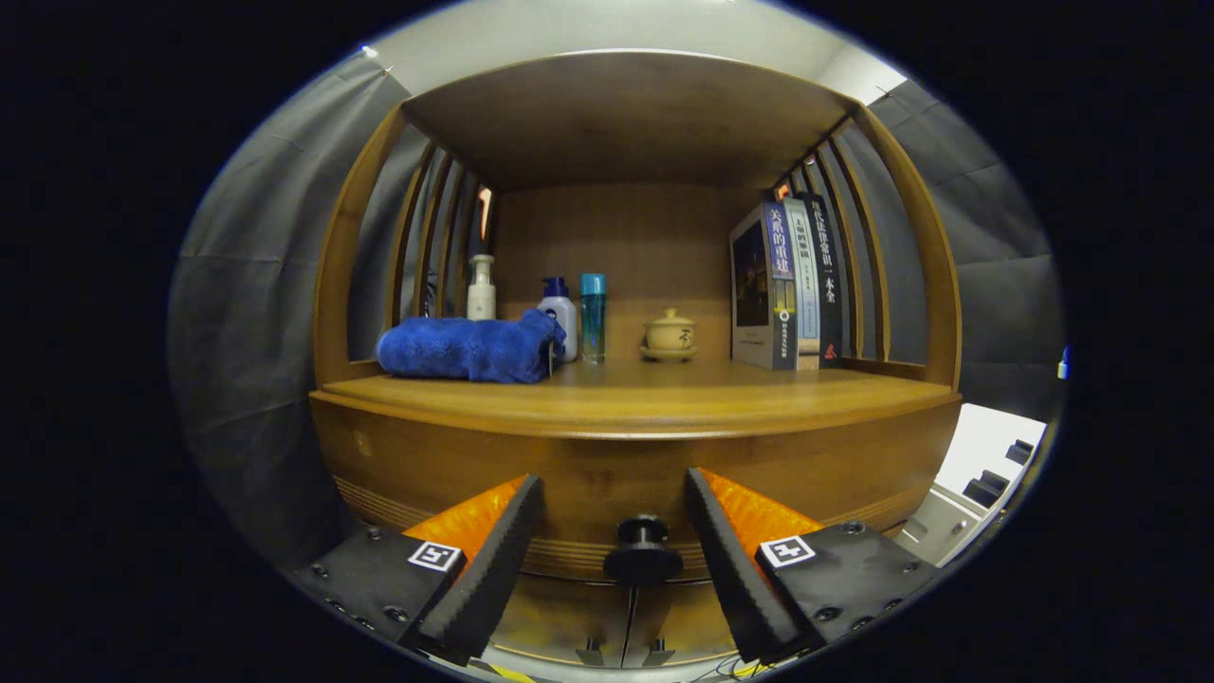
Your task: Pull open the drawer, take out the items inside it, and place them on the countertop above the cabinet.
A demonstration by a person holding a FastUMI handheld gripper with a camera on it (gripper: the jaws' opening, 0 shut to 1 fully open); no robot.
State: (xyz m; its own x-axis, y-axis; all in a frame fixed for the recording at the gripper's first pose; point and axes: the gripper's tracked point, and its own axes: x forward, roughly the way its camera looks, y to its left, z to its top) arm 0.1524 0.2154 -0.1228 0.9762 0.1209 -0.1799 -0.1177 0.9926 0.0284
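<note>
My gripper (pixel 615 493) is open in front of a wooden cabinet. Its two fingers stand wide apart on either side of the drawer front (pixel 607 493), and a dark round knob (pixel 643 552) sits between them, a little lower down, touched by neither finger. The drawer is closed, so what lies inside is hidden. Above the drawer runs the wooden countertop (pixel 645 398). A folded blue towel (pixel 469 348) lies on its left part.
At the back of the countertop stand a white pump bottle (pixel 482 288), a white bottle with a blue cap (pixel 560 318), a teal bottle (pixel 593 318) and a small lidded cup (pixel 670 336). Books (pixel 787 285) stand upright at the right. Slatted side walls and a shelf roof enclose it.
</note>
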